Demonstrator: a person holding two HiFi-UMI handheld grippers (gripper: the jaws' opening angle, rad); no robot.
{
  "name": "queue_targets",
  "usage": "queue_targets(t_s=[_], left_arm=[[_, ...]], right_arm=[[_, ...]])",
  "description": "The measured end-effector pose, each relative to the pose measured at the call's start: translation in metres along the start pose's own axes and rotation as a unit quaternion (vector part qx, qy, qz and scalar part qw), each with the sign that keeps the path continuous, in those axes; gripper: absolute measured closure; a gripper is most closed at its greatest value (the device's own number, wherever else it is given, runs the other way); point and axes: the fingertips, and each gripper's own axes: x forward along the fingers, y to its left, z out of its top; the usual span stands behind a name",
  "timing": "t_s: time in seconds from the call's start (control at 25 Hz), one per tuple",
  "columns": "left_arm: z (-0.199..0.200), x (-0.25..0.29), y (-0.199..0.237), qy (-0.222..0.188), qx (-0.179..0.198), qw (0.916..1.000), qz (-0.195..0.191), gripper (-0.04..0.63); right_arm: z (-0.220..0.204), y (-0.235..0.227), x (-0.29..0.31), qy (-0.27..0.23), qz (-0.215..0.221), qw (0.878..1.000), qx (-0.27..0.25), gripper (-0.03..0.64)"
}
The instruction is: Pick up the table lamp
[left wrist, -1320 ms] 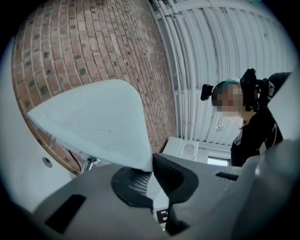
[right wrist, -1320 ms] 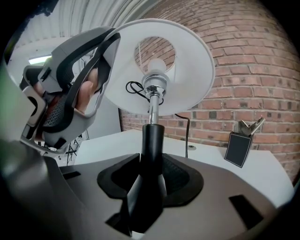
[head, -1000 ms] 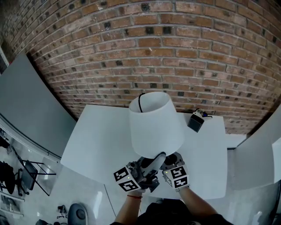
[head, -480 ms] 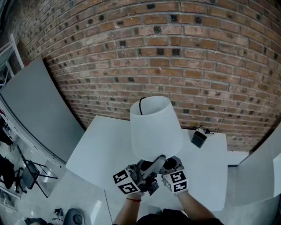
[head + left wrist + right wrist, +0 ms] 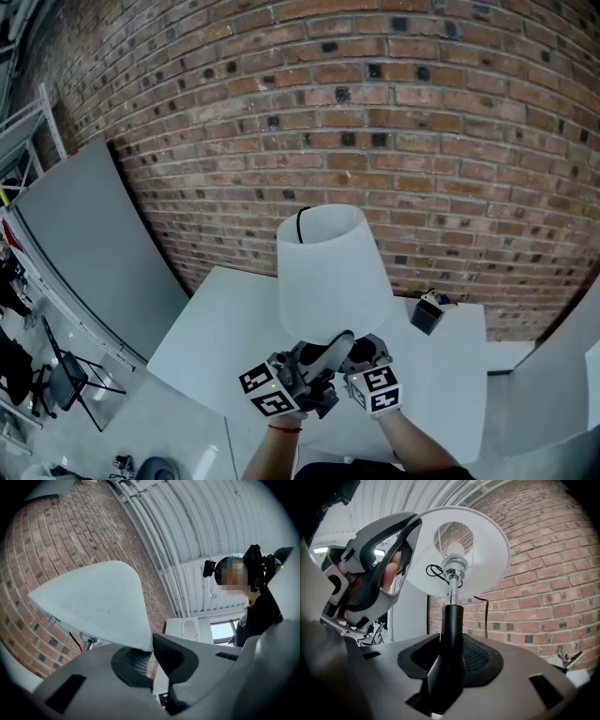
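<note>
Brick is filling the background: a red-brown brick wall is rising behind everything, with a grey panel leaning along its left side. In front of the wall a white table is standing, and above its near edge the table lamp is being held by both grippers, upright and tipping slightly away from the person. Its white shade is sitting just above and beyond the two marker cubes in the head view.

The left gripper is pinching the lower rim of the shade; its jaws are standing nearly together with only the thin edge of the shade between their pads. The right gripper view is showing that same gripper reaching up to the shade's rim from the left.

The right gripper is clamping the lamp's black stem, which is running straight up out of the jaws to a chrome neck and into the shade. So the lamp is lying directly in both grips, shade above, stem below; its base is hidden under the grippers.

A small black box is sitting near the far right corner of the table, well apart from the lamp. A thin black cord is curling at the shade's top rim, and a bulb is showing inside the shade.
</note>
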Motion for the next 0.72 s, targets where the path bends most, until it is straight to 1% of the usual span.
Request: queue_targets(t_s=[0.72], left_arm=[[0.042, 0.025, -0.027, 0.0, 0.059, 0.9982, -0.003, 0.578]], right_arm=[[0.064, 0.006, -0.001, -0.054, 0.016, 0.998, -0.017, 0.469]])
